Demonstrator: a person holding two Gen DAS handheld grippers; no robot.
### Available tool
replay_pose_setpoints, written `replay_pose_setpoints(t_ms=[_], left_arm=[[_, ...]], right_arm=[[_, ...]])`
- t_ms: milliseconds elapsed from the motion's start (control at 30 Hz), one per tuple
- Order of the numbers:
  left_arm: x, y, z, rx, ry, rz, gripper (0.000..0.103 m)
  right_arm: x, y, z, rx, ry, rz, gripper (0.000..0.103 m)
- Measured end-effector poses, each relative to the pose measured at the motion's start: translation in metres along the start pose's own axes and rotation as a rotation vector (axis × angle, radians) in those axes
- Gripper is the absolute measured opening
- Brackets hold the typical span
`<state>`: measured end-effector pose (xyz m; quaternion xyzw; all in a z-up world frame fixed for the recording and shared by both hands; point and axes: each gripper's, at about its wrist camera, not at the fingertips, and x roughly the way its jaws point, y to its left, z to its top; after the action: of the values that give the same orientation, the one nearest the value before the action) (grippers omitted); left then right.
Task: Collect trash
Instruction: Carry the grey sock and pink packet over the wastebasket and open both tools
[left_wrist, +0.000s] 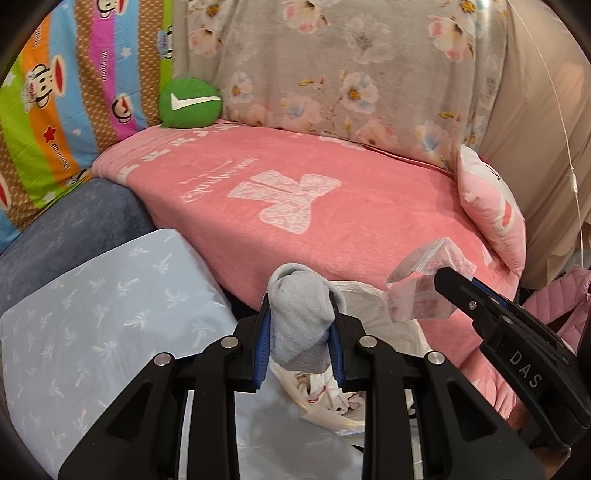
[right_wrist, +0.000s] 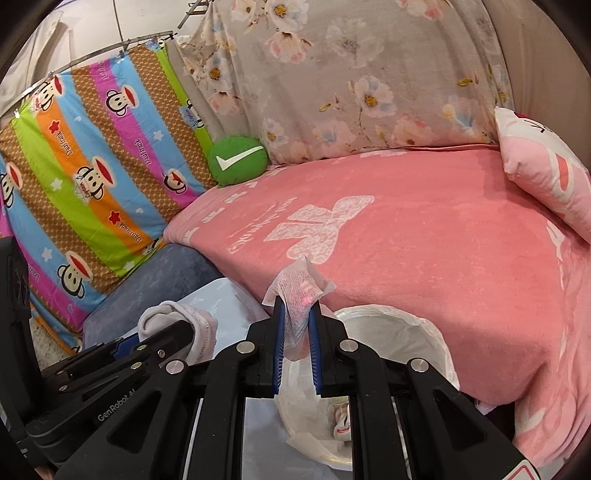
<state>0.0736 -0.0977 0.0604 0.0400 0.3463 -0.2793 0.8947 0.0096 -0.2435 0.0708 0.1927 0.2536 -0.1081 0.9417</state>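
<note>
green cushion (left_wrist: 190, 104) behind; bin (right_wrist: 436, 343) below

The left tongs (left_wrist: 301, 332) are matt black plastic with ribbed blue pads and shiny metal rivets; between them sits a sock (left_wrist: 301, 325) of soft, finely knitted grey cloth. The right tongs (right_wrist: 298, 347), of the same finish, pinch a wipe (right_wrist: 299, 291) of thin, dimpled white tissue. The bin liner (right_wrist: 424, 332) is thin, glossy, crinkled white plastic. The blanket (left_wrist: 332, 206) is fuzzy pink fleece, matt. The pillow (left_wrist: 92, 314) is smooth pale-blue cotton with a faint sheen.
</note>
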Motion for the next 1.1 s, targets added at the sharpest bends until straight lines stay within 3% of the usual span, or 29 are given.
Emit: replay_pose_setpoints(t_ms=[467,567,633,700,933,1100], left_arm=[[0.012,-0.037,0.003,0.062,0.030,-0.037,0.031],[0.013,-0.039,0.003,0.065,0.030,-0.027,0.046],[0.010,-0.040,0.003,0.066,0.012,-0.005,0.068],[0.008,-0.041,0.003,0.067,-0.004,0.006,0.071],[0.007,-0.040,0.005,0.062,-0.010,0.023,0.073],[0.006,-0.036,0.005,0.051,-0.013,0.029,0.073]], right_arm=[[-0.009,-0.032,-0.001,0.044,-0.016,-0.035,0.011],[-0.009,-0.034,-0.003,0.046,-0.015,-0.038,0.011],[-0.009,-0.036,-0.002,0.049,-0.016,-0.038,0.011],[-0.009,-0.037,-0.002,0.051,-0.016,-0.038,0.012],[-0.009,-0.033,-0.002,0.041,-0.019,-0.031,0.018],[-0.009,-0.031,-0.001,0.040,-0.024,-0.027,0.030]])
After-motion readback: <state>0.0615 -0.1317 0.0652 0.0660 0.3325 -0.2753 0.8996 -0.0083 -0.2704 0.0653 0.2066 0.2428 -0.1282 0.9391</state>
